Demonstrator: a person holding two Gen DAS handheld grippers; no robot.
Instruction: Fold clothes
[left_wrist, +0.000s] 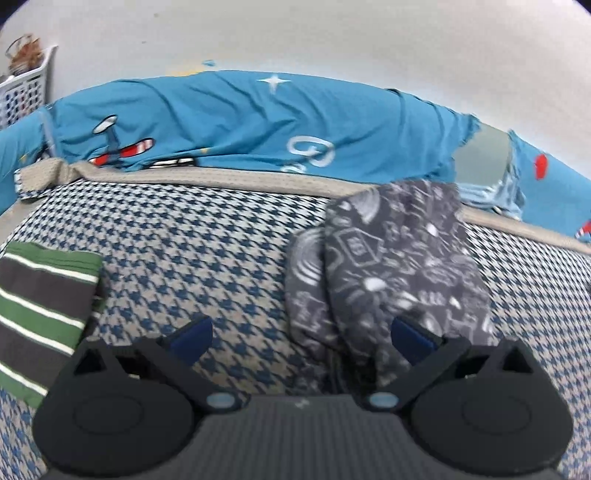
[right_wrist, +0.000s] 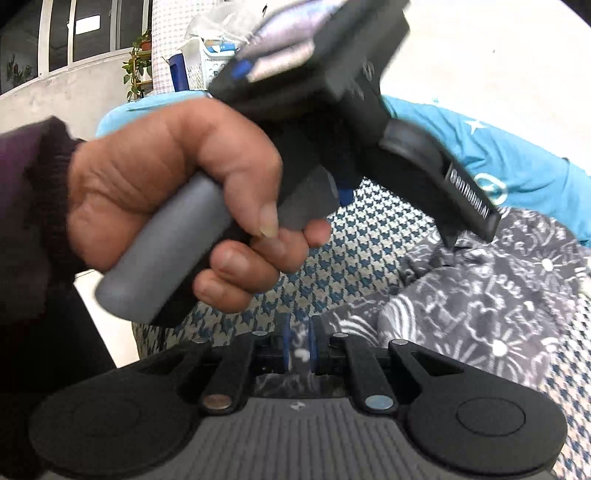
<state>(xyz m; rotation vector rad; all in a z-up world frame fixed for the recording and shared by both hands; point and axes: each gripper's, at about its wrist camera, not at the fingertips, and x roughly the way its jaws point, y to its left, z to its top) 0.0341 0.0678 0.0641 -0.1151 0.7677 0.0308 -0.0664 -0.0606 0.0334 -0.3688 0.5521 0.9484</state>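
Left gripper open above the grey printed garment; right gripper closed on a fold of it.

The left gripper (left_wrist: 301, 341) carries white lettering on its side in the right wrist view, too blurred to read. A hand (right_wrist: 173, 195) with a dark sleeve wraps its grey handle at centre left, tool angled down to the right. Its blue pads (left_wrist: 192, 338) stand wide apart, gripping nothing. The grey printed garment (left_wrist: 399, 266) lies right of centre on the houndstooth cover (left_wrist: 192, 251). The right gripper (right_wrist: 299, 347) pinches the garment's edge at lower centre.
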